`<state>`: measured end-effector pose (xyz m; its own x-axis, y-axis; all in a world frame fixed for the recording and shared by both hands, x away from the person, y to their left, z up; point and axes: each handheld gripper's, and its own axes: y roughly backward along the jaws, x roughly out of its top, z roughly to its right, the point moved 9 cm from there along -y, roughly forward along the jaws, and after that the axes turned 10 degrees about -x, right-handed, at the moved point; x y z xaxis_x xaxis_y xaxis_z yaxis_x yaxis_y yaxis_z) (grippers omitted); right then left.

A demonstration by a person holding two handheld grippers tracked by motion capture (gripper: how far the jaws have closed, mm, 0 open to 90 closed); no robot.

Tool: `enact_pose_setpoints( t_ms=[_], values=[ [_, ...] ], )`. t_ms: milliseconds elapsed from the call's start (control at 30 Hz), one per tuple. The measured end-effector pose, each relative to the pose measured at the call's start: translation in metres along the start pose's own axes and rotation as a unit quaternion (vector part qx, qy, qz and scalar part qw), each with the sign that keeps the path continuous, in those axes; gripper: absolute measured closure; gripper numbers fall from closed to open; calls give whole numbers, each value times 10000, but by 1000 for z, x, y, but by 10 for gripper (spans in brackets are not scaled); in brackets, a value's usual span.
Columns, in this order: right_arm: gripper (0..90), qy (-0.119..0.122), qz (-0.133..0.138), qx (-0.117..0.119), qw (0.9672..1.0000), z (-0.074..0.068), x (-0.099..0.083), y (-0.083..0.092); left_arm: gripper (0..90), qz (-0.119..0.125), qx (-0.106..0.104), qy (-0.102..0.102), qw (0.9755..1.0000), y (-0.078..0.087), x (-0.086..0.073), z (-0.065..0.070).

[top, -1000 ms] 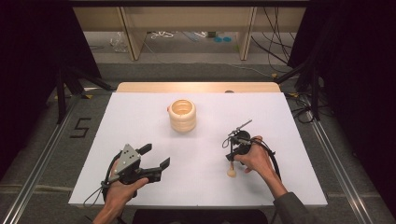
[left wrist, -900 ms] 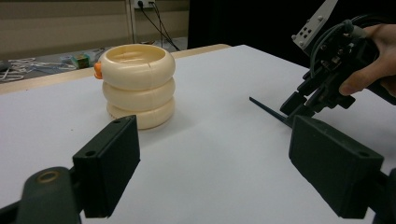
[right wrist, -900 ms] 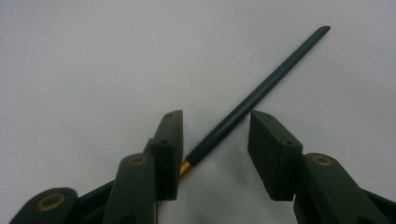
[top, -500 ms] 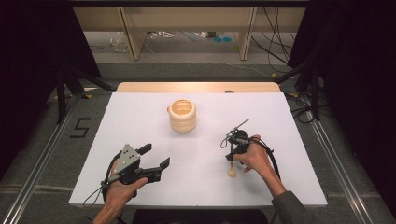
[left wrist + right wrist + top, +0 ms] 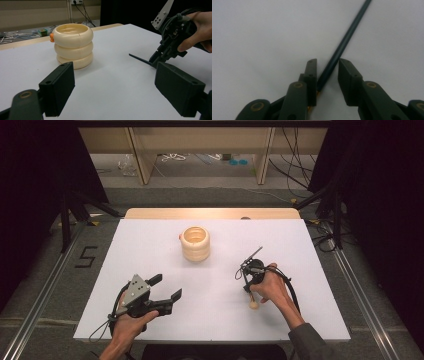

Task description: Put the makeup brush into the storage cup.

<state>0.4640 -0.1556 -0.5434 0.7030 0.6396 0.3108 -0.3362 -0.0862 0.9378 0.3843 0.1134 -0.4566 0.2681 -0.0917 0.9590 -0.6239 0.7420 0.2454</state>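
A cream holder of stacked rings (image 5: 195, 244) stands upright at the table's middle back, and looks hollow (image 5: 73, 45). A thin dark rod (image 5: 342, 47) lies flat on the white table, its far tip showing beside the other hand (image 5: 140, 59). Its cream ball end (image 5: 254, 305) pokes out below the right hand. My right gripper (image 5: 249, 285) points down over the rod (image 5: 327, 63). Its jaws have just been closing, with the rod between them and a small gap left at one pad. My left gripper (image 5: 167, 287) hovers wide open, empty, facing the holder (image 5: 113, 75).
The white tabletop (image 5: 150, 250) has bare room around both hands. A wooden strip (image 5: 210, 213) runs along its far edge. Beyond it are shelf legs and loose cables on the floor (image 5: 175, 157). Metal rails (image 5: 45, 285) flank the table.
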Motion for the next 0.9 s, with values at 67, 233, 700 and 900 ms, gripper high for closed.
enact_pose_setpoints(
  t_ms=[67,233,700,900],
  values=[
    [734,98,9,3,10000,2,1,-1,160,-5,0,-1,10000,0,0,0],
    [777,165,-142,16,9998,1,1,0,160,-4,-5,12,10000,0,0,0],
    [832,466,-463,-37,9978,0,4,-2,161,-8,2,-4,10000,0,0,0],
    [835,529,-475,-40,9975,0,4,-1,161,-21,8,-19,10000,1,0,-1]
  ],
)
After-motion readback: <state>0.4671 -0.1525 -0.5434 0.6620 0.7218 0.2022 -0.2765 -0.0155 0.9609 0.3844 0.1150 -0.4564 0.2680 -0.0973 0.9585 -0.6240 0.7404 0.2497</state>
